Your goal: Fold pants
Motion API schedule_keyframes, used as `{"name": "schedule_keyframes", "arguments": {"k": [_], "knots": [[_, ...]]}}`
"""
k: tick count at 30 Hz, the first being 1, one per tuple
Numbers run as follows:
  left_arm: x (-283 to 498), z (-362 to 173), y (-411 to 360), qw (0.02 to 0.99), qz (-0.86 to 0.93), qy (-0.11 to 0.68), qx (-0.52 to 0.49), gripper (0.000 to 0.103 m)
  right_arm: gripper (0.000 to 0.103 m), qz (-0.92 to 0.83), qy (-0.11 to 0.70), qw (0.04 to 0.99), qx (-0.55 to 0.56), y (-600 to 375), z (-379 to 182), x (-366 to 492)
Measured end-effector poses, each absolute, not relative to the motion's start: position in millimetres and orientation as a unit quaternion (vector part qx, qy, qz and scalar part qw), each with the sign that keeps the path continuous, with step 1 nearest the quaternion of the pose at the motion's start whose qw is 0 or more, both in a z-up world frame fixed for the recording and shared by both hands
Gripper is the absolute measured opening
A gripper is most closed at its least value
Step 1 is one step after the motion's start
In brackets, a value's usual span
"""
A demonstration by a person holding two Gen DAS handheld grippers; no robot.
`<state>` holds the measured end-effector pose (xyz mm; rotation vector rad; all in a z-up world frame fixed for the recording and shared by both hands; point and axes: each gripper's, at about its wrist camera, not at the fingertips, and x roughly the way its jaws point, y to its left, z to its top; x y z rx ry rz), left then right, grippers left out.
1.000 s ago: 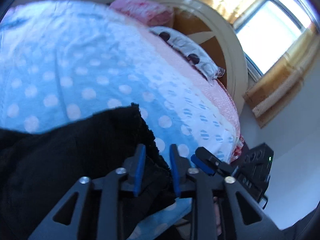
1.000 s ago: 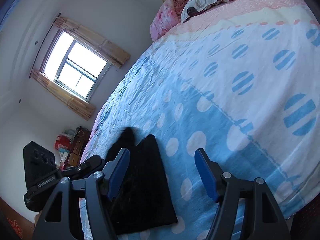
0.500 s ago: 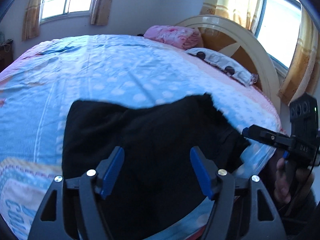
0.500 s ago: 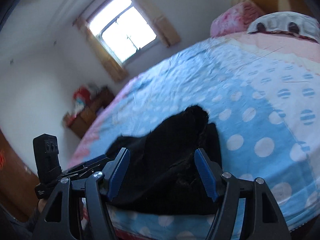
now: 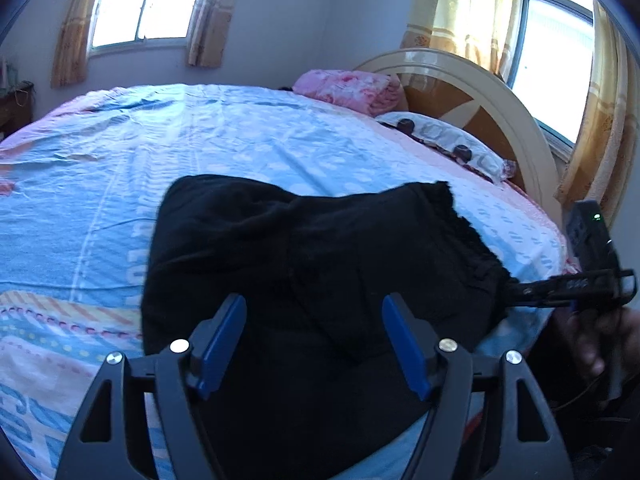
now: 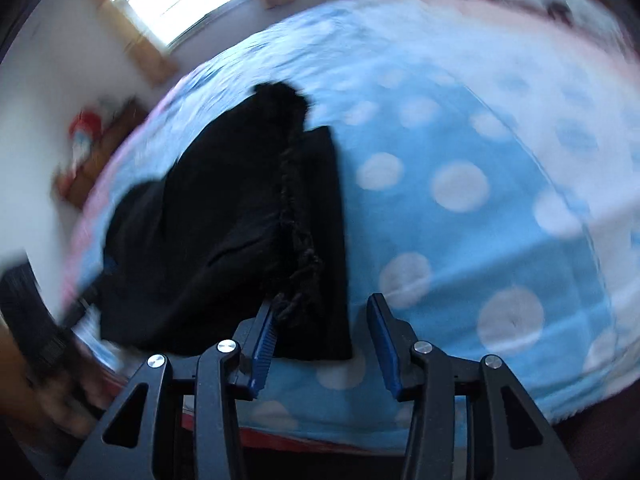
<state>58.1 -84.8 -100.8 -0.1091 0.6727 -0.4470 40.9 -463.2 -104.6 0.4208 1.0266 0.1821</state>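
Observation:
The black pants lie in a folded heap on the blue polka-dot bedspread near the bed's front edge. My left gripper is open and empty, hovering just above the near part of the pants. My right gripper is open, low at the pants' near right corner, with the ruffled waistband edge by its left finger. It also shows in the left wrist view, reaching the pants' right edge. The right wrist view is motion-blurred.
Pink pillow and patterned pillow lie by the curved headboard at the far right. Windows with curtains are behind. Bare bedspread stretches right of the pants. A cluttered cabinet stands by the wall.
My left gripper let go of the pants, opened and drew back. My right gripper moved down and in, to the pants' near right corner, its jaws a little narrower.

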Motion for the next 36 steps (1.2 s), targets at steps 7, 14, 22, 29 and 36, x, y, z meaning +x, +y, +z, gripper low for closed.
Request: {"name": "schedule_keyframes", "arguments": {"k": [7, 14, 22, 29, 36], "knots": [[61, -105, -85, 0.915, -0.222, 0.331, -0.056, 0.083, 0.049, 0.05, 0.48, 0.847, 0.222, -477, -96, 29], [63, -105, -80, 0.914, -0.224, 0.332, -0.066, 0.083, 0.049, 0.048, 0.352, 0.922, 0.151, -454, -28, 6], [64, -104, -75, 0.913, -0.223, 0.336, -0.069, 0.083, 0.031, 0.127, 0.433, 0.88, 0.148, -420, -62, 38], [66, -107, -75, 0.913, -0.22, 0.337, -0.063, 0.088, 0.009, 0.117, 0.4, 0.907, 0.062, -406, -36, 21], [69, -115, -78, 0.911, -0.215, 0.349, -0.042, 0.092, 0.008, 0.045, 0.453, 0.89, -0.006, -410, -82, 29]]}}
